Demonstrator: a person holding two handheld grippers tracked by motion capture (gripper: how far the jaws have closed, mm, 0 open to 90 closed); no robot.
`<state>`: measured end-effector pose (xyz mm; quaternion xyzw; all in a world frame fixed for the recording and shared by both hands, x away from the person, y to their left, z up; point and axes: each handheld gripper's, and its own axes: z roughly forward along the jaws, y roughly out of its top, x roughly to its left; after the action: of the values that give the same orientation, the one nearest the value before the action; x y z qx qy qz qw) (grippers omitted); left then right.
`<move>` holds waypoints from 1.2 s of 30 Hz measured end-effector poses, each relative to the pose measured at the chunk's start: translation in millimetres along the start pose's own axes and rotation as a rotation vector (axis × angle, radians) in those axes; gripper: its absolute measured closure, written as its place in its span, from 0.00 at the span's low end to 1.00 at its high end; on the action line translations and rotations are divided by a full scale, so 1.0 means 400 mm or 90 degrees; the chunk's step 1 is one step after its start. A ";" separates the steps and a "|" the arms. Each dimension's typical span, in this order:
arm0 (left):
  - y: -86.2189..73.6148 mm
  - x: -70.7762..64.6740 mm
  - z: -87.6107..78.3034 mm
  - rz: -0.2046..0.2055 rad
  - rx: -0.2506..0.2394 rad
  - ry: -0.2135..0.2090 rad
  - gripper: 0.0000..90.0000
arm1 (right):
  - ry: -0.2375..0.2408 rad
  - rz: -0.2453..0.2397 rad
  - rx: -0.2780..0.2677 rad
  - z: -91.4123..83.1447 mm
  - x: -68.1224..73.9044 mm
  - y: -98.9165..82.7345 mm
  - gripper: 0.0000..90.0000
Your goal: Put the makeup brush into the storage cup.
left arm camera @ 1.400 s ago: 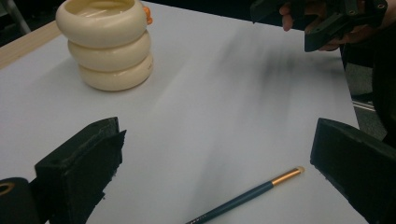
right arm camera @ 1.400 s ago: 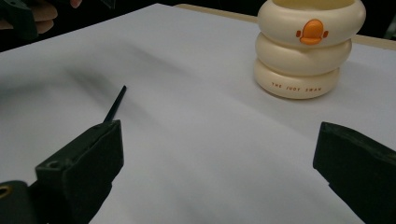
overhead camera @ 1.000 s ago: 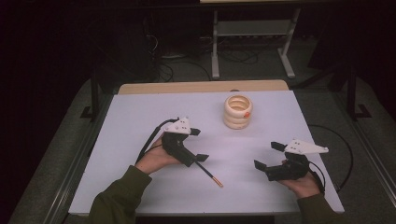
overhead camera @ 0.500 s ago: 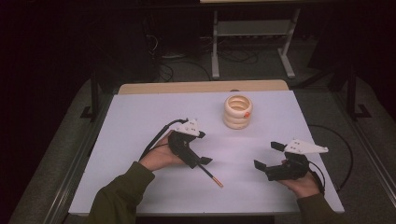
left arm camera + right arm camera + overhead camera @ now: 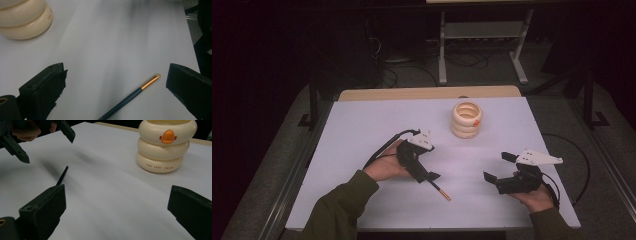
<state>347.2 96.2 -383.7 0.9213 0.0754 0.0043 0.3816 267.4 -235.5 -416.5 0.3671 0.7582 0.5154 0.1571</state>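
Note:
A thin dark pen with a gold end (image 5: 440,190) lies on the white table (image 5: 362,130), near its front middle. My left gripper (image 5: 426,169) hovers just over the pen's dark end, open. In the left gripper view the pen (image 5: 130,96) lies between the wide-apart jaws of the left gripper (image 5: 116,73), touching neither. My right gripper (image 5: 498,167) is held open at the front right, with nothing between its jaws. From the right gripper (image 5: 117,193) I see the pen (image 5: 62,175) and the left gripper (image 5: 45,142) beyond it.
A cream holder of three stacked rings with an orange duck bill (image 5: 467,120) stands at the back middle of the table, upright (image 5: 166,145) (image 5: 25,17). Cables trail from both grippers. A metal stand (image 5: 482,45) is on the dark floor behind the table.
My left gripper has moved a little to the right, over the pen. The pen, the ring holder and the right gripper have stayed put.

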 end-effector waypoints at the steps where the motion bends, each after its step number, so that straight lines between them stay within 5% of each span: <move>1: 0.000 0.000 0.001 0.001 0.006 -0.003 0.02 | 0.000 0.000 0.000 0.000 0.000 0.000 0.01; 20: 0.021 -0.007 0.034 0.043 0.092 -0.047 0.02 | 0.003 -0.003 0.004 0.002 0.000 -0.001 0.01; 22: 0.022 -0.006 0.034 0.049 0.096 -0.047 0.09 | 0.003 -0.003 0.004 0.002 -0.001 -0.001 0.01; 36: 0.031 -0.006 0.057 0.076 0.152 -0.071 0.16 | 0.003 -0.002 0.004 0.001 -0.002 -0.001 0.01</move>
<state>347.9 71.1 -391.0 0.9617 -0.0009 -0.0334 0.2720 267.9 -235.8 -417.2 0.3649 0.7609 0.5136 0.1551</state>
